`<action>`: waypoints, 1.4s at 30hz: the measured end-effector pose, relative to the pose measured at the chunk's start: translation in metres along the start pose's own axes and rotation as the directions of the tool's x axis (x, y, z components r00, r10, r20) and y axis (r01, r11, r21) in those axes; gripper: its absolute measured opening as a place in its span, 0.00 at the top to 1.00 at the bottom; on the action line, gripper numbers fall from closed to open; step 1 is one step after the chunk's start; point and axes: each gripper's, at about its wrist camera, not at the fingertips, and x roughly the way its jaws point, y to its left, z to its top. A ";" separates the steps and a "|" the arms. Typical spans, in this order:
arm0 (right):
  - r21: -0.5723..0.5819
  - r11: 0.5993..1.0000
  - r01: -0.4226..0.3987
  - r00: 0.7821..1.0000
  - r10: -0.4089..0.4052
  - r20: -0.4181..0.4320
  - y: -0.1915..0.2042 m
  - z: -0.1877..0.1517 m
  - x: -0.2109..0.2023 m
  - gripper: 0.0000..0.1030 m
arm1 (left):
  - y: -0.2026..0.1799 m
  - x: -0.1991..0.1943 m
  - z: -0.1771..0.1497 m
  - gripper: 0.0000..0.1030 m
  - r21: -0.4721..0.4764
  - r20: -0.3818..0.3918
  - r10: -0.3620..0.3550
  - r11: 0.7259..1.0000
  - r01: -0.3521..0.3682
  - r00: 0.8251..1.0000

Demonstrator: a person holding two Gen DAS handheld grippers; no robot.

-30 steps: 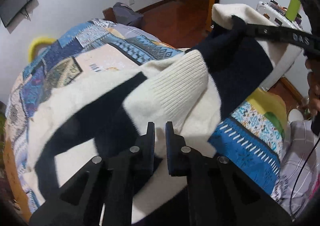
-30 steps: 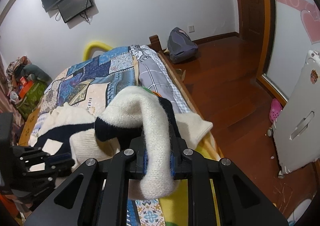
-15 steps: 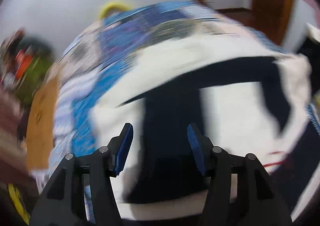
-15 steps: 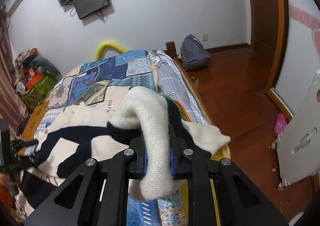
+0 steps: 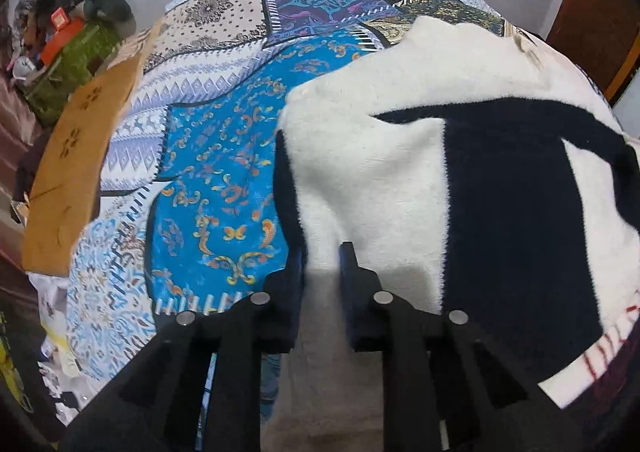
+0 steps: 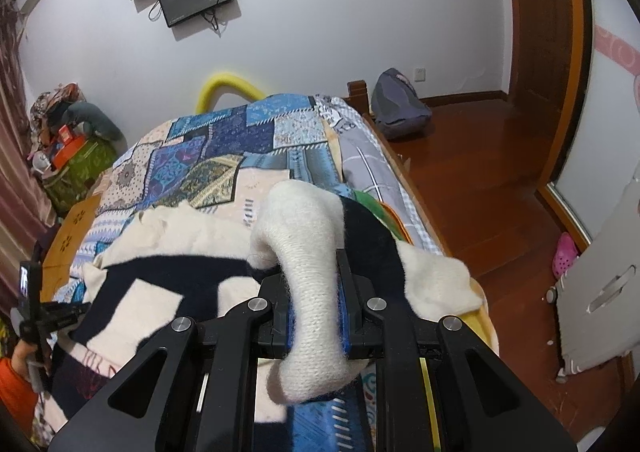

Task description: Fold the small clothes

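We have a soft cream and navy sweater [image 5: 400,155] spread on the patchwork quilt [image 5: 224,155] of the bed, and we want to fold it.

Our right gripper [image 6: 316,304] is squeezed tight on a thick cream part of the sweater (it looks like a sleeve or a rolled edge, we cannot tell which). That part humps up out of the jaws and hangs down in front of them. We hold it up off the bed so that side of the sweater can be moved without dragging.

Our left gripper [image 5: 322,272] points down at the near left edge of the sweater, right where the cream knit meets the blue quilt. Its jaws are closing, and a bit of the cream edge sits between them. They look nearly together, so we think the pads are just pinching the cloth now. From the right camera we can see this gripper far off at the other side of the sweater [image 6: 44,316].

We think one hold on each side is the plan: with both ends held, we can lift the sweater and lay one half over the other. The fold itself is not done yet.
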 end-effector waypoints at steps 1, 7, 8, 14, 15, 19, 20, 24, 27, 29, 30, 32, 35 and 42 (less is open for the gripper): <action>0.004 1.000 0.000 1.000 0.000 0.009 0.002 0.002 -0.002 0.86 | 0.006 0.003 -0.001 0.82 -0.008 0.001 0.004 1.000 -0.004 1.000; -0.002 1.000 -0.025 0.999 0.025 0.036 0.024 0.006 -0.007 0.86 | 0.028 0.006 -0.008 0.82 -0.087 0.007 0.039 0.995 -0.038 0.999; -0.016 0.999 -0.038 0.999 0.038 0.030 0.033 0.005 -0.004 0.86 | 0.030 0.005 -0.008 0.82 -0.107 0.010 0.024 0.994 -0.023 1.000; -0.126 0.985 -0.121 0.991 0.112 -0.071 0.093 -0.010 0.029 0.86 | 0.025 -0.009 -0.010 0.81 -0.087 0.026 0.031 0.996 -0.029 0.999; -0.156 0.979 -0.135 0.988 0.120 -0.099 0.105 -0.017 0.038 0.85 | 0.024 -0.014 -0.010 0.81 -0.081 0.032 0.032 0.996 -0.030 0.999; -0.230 0.952 -0.201 0.964 0.151 -0.218 0.140 -0.043 0.067 0.79 | 0.018 -0.039 -0.010 0.81 -0.051 0.079 0.042 0.998 -0.038 0.996; -0.257 0.943 -0.209 0.958 0.145 -0.248 0.147 -0.052 0.074 0.75 | 0.015 -0.047 -0.010 0.80 -0.036 0.095 0.045 0.998 -0.042 0.994; -0.316 0.919 -0.235 0.949 0.146 -0.280 0.156 -0.067 0.074 0.53 | 0.001 -0.071 -0.005 0.69 -0.006 0.135 0.022 1.000 -0.021 0.991; -0.335 0.909 -0.249 0.954 0.170 -0.246 0.147 -0.064 0.052 0.52 | -0.015 -0.085 0.001 0.51 0.015 0.168 0.001 1.000 -0.004 0.986; -0.331 0.912 -0.241 0.961 0.176 -0.214 0.137 -0.058 0.040 0.51 | -0.030 -0.094 0.005 0.46 0.034 0.190 -0.016 0.999 0.010 0.982; -0.319 0.920 -0.228 0.967 0.176 -0.184 0.123 -0.052 0.030 0.47 | -0.038 -0.098 0.006 0.44 0.046 0.194 -0.032 0.999 0.023 0.980; -0.287 0.936 -0.201 0.976 0.165 -0.145 0.102 -0.044 0.019 0.41 | -0.057 -0.103 0.010 0.41 0.074 0.197 -0.069 0.996 0.056 0.978; -0.195 0.969 -0.149 0.985 0.128 -0.115 0.055 -0.034 0.008 0.40 | -0.090 -0.110 0.013 0.36 0.123 0.202 -0.110 0.989 0.086 0.973; -0.058 0.998 -0.017 0.988 0.008 -0.153 -0.018 -0.046 0.016 0.40 | -0.176 -0.130 0.016 0.18 0.254 0.220 -0.199 0.957 0.141 0.955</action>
